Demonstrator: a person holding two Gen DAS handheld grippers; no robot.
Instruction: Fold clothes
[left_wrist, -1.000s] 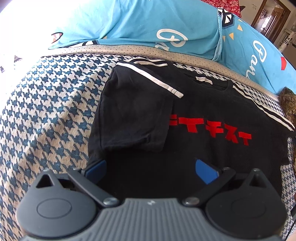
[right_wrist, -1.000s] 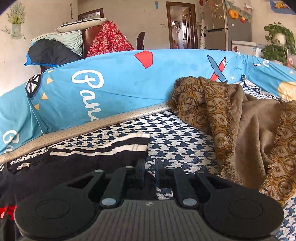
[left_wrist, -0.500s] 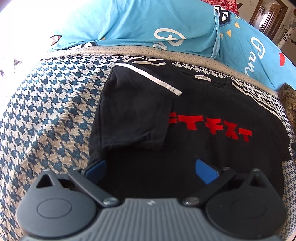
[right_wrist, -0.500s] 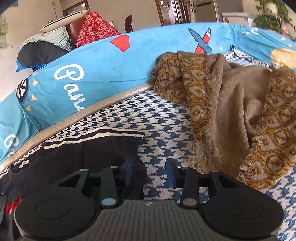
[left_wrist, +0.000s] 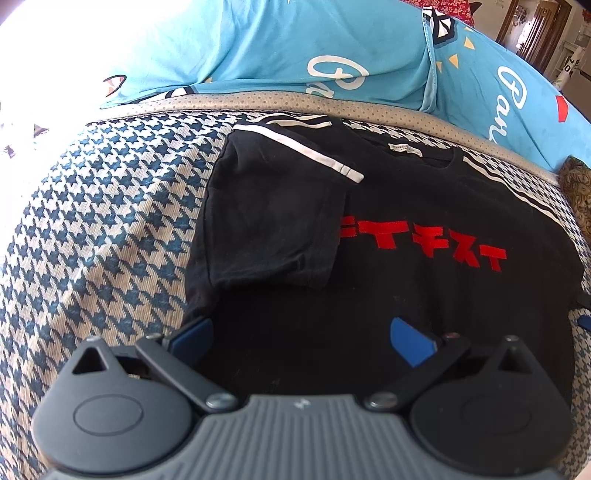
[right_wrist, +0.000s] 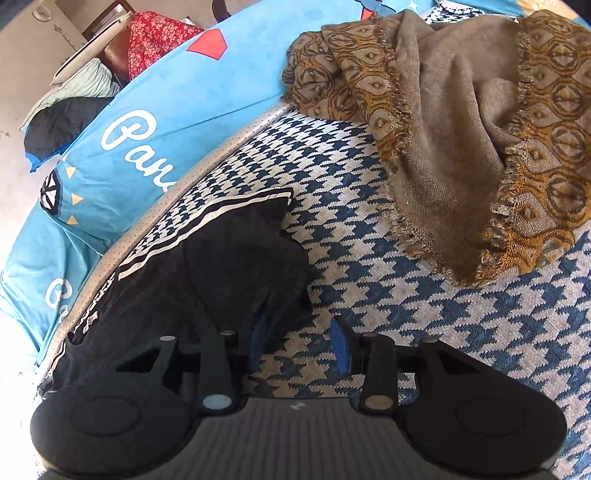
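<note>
shirt: black T-shirt (left_wrist: 369, 280), soft matte knit, lies flat on the bed, centre of my left view. Red blocky print (left_wrist: 424, 247) across the chest, small white neck label (left_wrist: 404, 149) at the collar, upper centre.
folded sleeve: one sleeve (left_wrist: 273, 221) is turned in over the chest, a rough rectangle with a white stripe along its top edge, left of centre in the left view.
other sleeve: black sleeve (right_wrist: 243, 258) with white stripes sits crumpled and ridged, centre left of my right view, not folded in.
bed cover: blue and cream houndstooth weave (left_wrist: 99, 229), coarse and ribbed, with a beige dotted band (left_wrist: 258, 101) along its far edge.
duvet: smooth light-blue duvet (left_wrist: 280, 48) with white script, bunched behind the shirt across the top of the left view.
blanket: brown and ochre woven blanket (right_wrist: 461, 122), fringed edges and ring pattern, heaped at upper right of the right view, apart from the shirt.
left gripper (left_wrist: 299, 334): my jaws stand wide apart over the shirt's lower hem area, blue pads clear of each other, gripping nothing.
right gripper (right_wrist: 297, 341): my jaws have just been opening and now stand partly apart. The left pad is at the crumpled sleeve's edge, houndstooth shows in the gap, nothing pinched.
</note>
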